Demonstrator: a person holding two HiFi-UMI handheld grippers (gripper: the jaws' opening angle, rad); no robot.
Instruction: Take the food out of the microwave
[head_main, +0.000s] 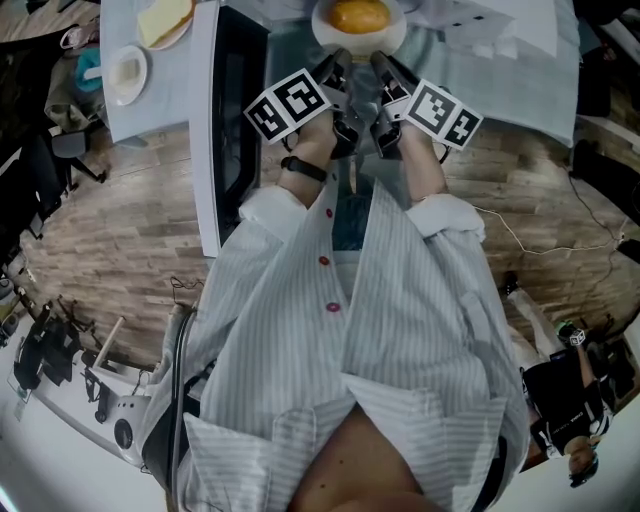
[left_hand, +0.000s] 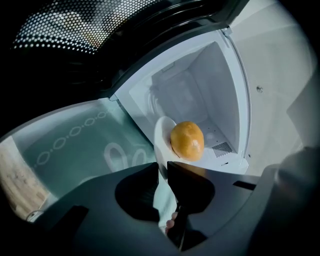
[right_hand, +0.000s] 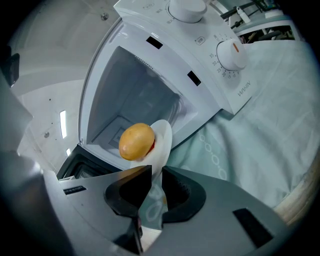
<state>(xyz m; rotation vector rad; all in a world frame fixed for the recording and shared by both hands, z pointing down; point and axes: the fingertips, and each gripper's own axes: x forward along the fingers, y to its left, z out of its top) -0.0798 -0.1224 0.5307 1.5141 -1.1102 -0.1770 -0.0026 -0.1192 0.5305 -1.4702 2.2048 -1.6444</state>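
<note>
Between left tongs (left_hand: 161, 167) and right tongs (right_hand: 156, 172): white plate (left_hand: 162, 132), both clamped on its rim. A bun (left_hand: 187, 141) sits on it; open microwave (left_hand: 210, 75) beyond.

Person, viewed from overhead: pale, finely striped shirt (head_main: 400, 330) with small red buttons (head_main: 324, 261) and white cuffs (head_main: 265, 208); black wristband (head_main: 303, 168) on the left wrist; dark grey left gripper (head_main: 335, 62) and right gripper (head_main: 385, 64), each bearing a cube (head_main: 288, 106) of black-and-white square markers.
</note>
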